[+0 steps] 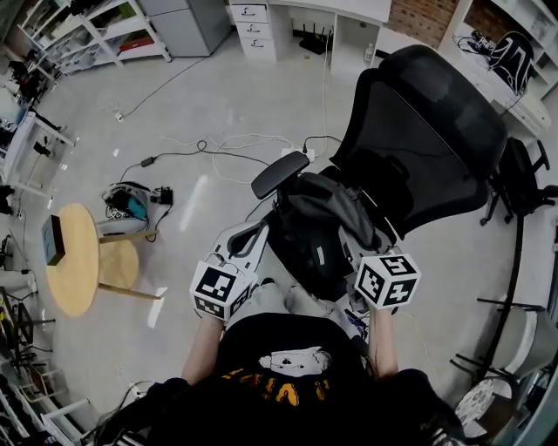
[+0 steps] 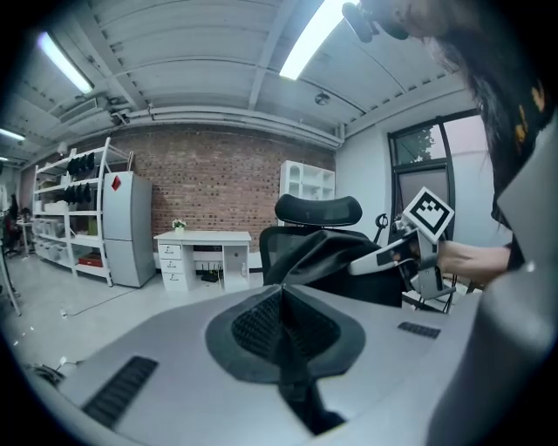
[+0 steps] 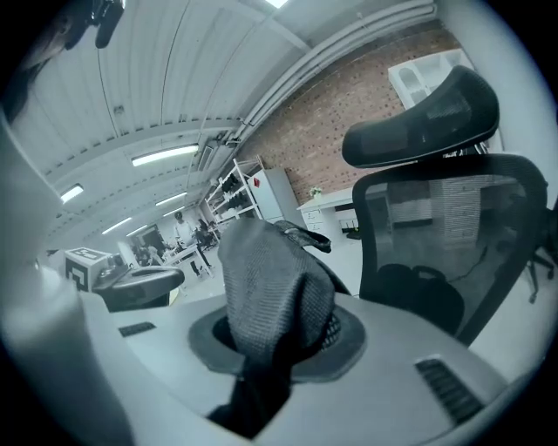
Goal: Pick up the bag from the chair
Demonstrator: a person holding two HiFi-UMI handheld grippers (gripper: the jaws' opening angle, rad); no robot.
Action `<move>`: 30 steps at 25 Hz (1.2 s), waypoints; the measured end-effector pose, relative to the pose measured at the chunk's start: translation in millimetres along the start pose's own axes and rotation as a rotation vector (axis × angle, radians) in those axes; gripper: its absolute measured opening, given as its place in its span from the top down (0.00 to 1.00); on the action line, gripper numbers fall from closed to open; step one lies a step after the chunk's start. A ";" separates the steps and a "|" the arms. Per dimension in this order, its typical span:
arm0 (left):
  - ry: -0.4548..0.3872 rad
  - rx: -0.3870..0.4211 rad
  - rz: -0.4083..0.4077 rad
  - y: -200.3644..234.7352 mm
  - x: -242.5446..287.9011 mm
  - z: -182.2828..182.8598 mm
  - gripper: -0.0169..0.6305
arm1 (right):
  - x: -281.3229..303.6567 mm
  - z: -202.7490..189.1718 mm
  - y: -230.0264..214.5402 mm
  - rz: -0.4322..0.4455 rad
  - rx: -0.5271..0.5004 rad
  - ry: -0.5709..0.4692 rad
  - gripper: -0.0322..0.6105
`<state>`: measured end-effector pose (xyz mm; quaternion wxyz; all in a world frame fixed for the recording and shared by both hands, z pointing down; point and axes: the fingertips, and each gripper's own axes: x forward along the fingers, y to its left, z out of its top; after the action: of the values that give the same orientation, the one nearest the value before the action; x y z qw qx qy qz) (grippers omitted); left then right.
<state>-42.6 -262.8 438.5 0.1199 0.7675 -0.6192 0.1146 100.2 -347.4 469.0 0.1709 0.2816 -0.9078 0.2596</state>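
A dark grey and black bag (image 1: 316, 218) hangs between my two grippers in front of the black mesh office chair (image 1: 436, 131). My left gripper (image 1: 270, 230) is shut on a thin black edge of the bag (image 2: 321, 251), which runs into its closed jaws (image 2: 283, 300). On the bag's other side, my right gripper (image 1: 352, 237) is shut on a fold of grey mesh fabric (image 3: 266, 279) that bulges out of its jaws (image 3: 268, 341). The right gripper (image 2: 388, 254) also shows in the left gripper view, gripping the bag's far end. The seat under the bag is hidden.
The chair's armrest (image 1: 279, 174) sticks out just behind my left gripper. A round wooden table (image 1: 74, 261) stands at the left, and cables (image 1: 209, 148) lie across the floor. White drawers and a desk (image 1: 253, 22) line the back wall. Another dark chair (image 1: 523, 174) stands at the right.
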 end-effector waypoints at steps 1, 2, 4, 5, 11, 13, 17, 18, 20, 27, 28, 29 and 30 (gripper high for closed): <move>-0.001 0.000 0.003 0.3 -2.4 -0.4 0.96 | -1.4 -1.8 4.2 0.003 -0.001 0.001 0.84; -0.003 0.000 0.005 0.3 -4.5 -0.2 0.96 | -2.5 -3.7 8.1 0.006 -0.002 0.003 0.84; -0.007 -0.001 0.006 0.1 -8.9 -0.1 0.96 | -4.1 -7.9 15.0 0.011 -0.006 0.008 0.84; -0.008 -0.003 0.008 0.1 -11.4 -0.8 0.96 | -4.8 -10.1 18.1 0.012 -0.007 0.011 0.84; -0.001 -0.002 0.000 -1.8 -34.2 -7.7 0.96 | -13.6 -20.9 34.6 -0.004 -0.008 0.025 0.84; -0.002 0.002 -0.006 -0.8 -45.5 -11.9 0.96 | -15.3 -25.8 42.3 -0.017 -0.013 0.023 0.84; -0.008 0.007 -0.027 4.0 -75.0 -22.4 0.96 | -18.3 -41.4 65.1 -0.053 -0.012 0.020 0.84; -0.011 0.009 -0.032 6.1 -83.5 -24.3 0.96 | -19.7 -44.6 72.3 -0.062 -0.010 0.017 0.84; -0.021 0.010 -0.043 9.9 -101.0 -27.1 0.96 | -23.7 -48.8 86.7 -0.082 -0.003 0.008 0.84; -0.042 0.013 -0.086 15.8 -165.0 -46.5 0.96 | -45.2 -67.1 135.7 -0.147 0.034 -0.052 0.84; -0.043 0.015 -0.094 16.6 -173.9 -49.8 0.96 | -48.0 -69.9 143.7 -0.154 0.035 -0.061 0.84; -0.045 0.016 -0.102 17.3 -182.5 -53.0 0.96 | -50.6 -72.8 151.7 -0.160 0.035 -0.070 0.84; -0.048 0.016 -0.109 18.2 -190.5 -55.9 0.96 | -53.0 -75.6 159.4 -0.165 0.036 -0.076 0.84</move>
<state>-101.3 -72.5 430.3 0.1049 0.8037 -0.5781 0.0944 58.4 -169.4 446.0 0.1522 0.3682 -0.8825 0.2498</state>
